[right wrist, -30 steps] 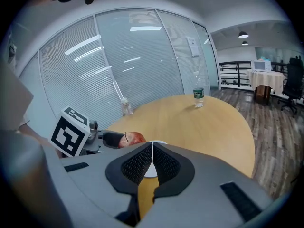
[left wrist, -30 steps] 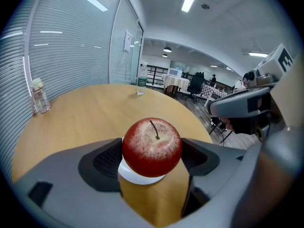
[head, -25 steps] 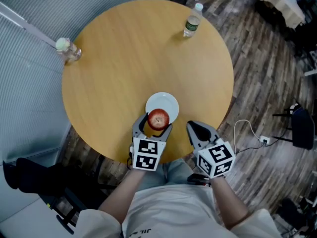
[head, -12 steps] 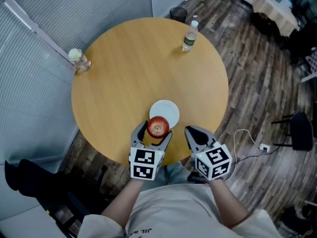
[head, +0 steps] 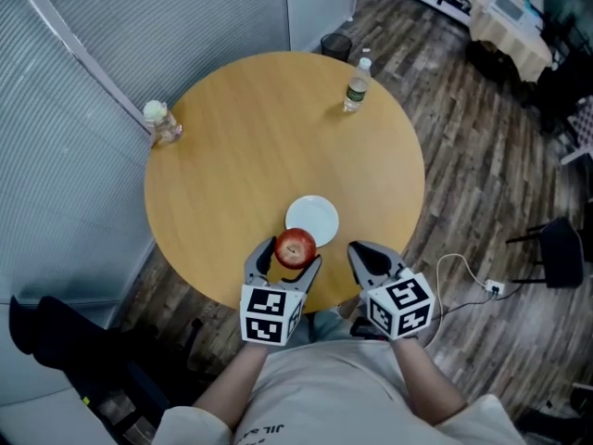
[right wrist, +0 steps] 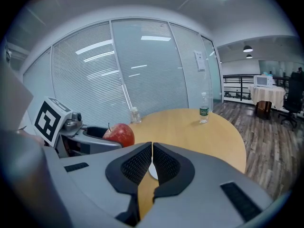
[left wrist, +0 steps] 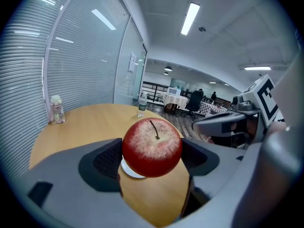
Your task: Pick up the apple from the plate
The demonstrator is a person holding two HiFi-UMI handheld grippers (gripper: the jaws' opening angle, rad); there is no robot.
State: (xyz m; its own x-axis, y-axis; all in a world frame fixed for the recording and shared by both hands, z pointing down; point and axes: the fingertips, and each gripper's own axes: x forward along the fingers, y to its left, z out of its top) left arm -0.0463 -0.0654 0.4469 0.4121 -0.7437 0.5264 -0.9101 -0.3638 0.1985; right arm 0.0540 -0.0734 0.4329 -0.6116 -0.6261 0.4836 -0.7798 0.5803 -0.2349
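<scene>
A red apple [head: 296, 247] [left wrist: 152, 147] [right wrist: 119, 133] with a short stem hangs above the table, clamped between the jaws of my left gripper [head: 291, 255] [left wrist: 152, 156]. The small white plate [head: 312, 219] [left wrist: 131, 170] lies bare on the round wooden table [head: 269, 146], just beyond and below the apple. My right gripper [head: 364, 256] [right wrist: 152, 164] hovers to the right of the left one over the table's near edge, its jaws shut together with nothing between them. A sliver of the plate [right wrist: 151, 171] shows behind them.
A clear water bottle [head: 356, 84] [left wrist: 142, 104] [right wrist: 203, 110] stands at the table's far right edge. A small bottle with a pale cap [head: 161, 123] [left wrist: 57, 109] stands at the far left edge beside the blinds. A bin [head: 335, 44] and wood floor lie beyond.
My left gripper has lifted the apple off the plate and drawn it toward me; the plate now lies bare. The head view has pulled back and risen.
</scene>
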